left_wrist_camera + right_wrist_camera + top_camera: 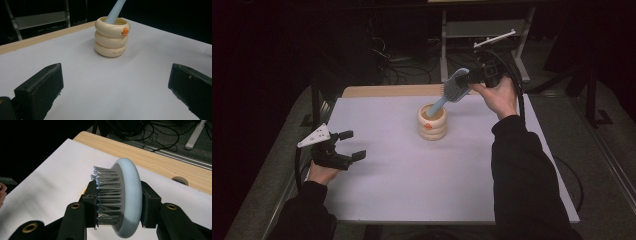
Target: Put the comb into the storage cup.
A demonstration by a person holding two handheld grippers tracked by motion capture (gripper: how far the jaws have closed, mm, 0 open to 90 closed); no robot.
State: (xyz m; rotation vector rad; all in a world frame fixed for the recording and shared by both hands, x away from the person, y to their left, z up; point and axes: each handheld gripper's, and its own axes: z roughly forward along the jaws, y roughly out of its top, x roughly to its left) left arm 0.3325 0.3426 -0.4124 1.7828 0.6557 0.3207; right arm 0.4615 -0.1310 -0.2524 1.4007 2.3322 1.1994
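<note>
A light blue hairbrush (454, 89) with grey bristles hangs tilted over the table, its handle tip inside a cream ribbed cup (432, 122) with an orange mark. My right gripper (472, 79) is shut on the brush head; in the right gripper view the hairbrush (125, 197) sits squeezed between the two black jaws of the right gripper (117, 205). My left gripper (352, 145) stands open low over the white sheet at the left, nothing between its jaws. The left gripper view shows the cup (111, 37) ahead with the brush handle (115, 11) leaning in it, beyond the left gripper (115, 90).
A white sheet (412, 175) covers the table, with a wooden strip (387, 91) along its far edge. Beyond that stand a metal rack (482, 30) and tangled cables on the dark floor. A round hole (180, 180) shows in the wood.
</note>
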